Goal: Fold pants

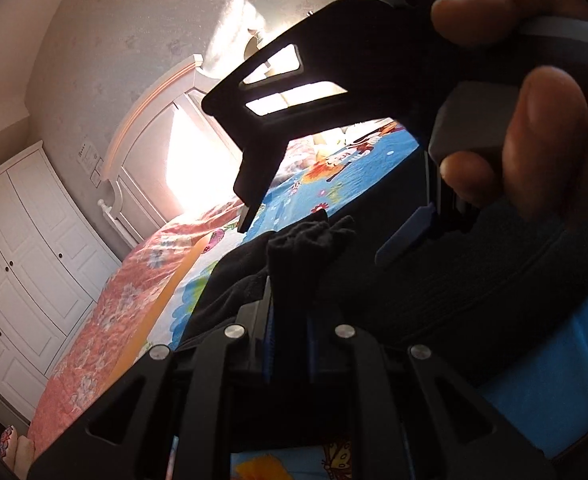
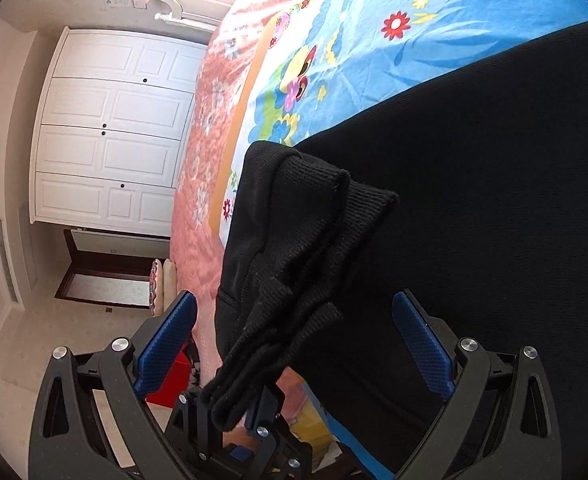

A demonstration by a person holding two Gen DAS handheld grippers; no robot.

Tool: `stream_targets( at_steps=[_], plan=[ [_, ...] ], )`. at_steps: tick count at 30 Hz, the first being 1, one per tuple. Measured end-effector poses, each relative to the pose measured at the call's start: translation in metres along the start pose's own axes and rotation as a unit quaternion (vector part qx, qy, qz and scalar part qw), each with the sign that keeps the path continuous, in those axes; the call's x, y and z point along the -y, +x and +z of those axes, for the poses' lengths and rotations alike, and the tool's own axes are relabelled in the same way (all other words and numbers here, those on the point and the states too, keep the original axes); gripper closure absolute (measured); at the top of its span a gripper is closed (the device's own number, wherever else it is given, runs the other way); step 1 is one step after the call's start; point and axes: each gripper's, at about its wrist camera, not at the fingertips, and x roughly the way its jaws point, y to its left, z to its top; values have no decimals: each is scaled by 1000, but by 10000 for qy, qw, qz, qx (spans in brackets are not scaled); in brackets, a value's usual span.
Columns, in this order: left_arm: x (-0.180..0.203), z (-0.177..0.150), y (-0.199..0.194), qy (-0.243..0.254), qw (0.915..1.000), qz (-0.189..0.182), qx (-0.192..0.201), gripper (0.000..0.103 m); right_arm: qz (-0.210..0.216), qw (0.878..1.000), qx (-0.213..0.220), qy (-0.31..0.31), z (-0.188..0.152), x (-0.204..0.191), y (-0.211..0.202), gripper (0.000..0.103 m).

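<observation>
Black pants [image 1: 433, 292] lie on a bed with a blue cartoon sheet [image 1: 357, 164]. In the left wrist view my left gripper [image 1: 290, 300] is shut on a bunched ribbed edge of the pants [image 1: 305, 244]. The right gripper's black body [image 1: 294, 92] and the person's hand [image 1: 533, 128] are close above. In the right wrist view my right gripper [image 2: 294, 344] is open, its blue pads [image 2: 421, 344] wide apart. The ribbed cuffs of the pants [image 2: 305, 264] hang loose between the fingers, and the pants body [image 2: 473, 220] fills the right side.
A pink floral quilt [image 2: 202, 216] covers the bed's far side. A white headboard [image 1: 150, 148] stands in bright sunlight. White wardrobe doors [image 2: 110, 128] line the wall. A red box [image 2: 174, 380] sits on the floor beside the bed.
</observation>
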Motion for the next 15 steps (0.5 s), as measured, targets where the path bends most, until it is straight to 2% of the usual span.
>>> stream_targets(
  at_steps=[2, 4, 5, 6, 9, 14, 15],
  plan=[
    [-1, 2, -1, -6, 10000, -24, 74, 92, 76, 9999, -103, -22, 4, -1, 10, 10],
    [1, 1, -2, 28, 9999, -74, 134, 92, 117, 9997, -228, 11, 4, 2, 16, 26],
    [3, 2, -2, 78, 9998, -89, 170, 92, 152, 9995, -267, 3, 5, 3, 17, 45],
    [6, 2, -1, 142, 9996, -97, 213, 92, 93, 9996, -267, -31, 4, 4, 16, 58],
    [17, 4, -2, 219, 9992, -108, 312, 92, 84, 9998, -195, -45, 1, 10, 2, 66],
    [34, 18, -4, 206, 9972, -320, 644, 92, -25, 9999, 141, -84, 0, 15, -44, 69],
    [36, 23, -5, 125, 9964, -404, 732, 89, -54, 9997, 221, -85, -1, 18, -56, 70]
  ],
)
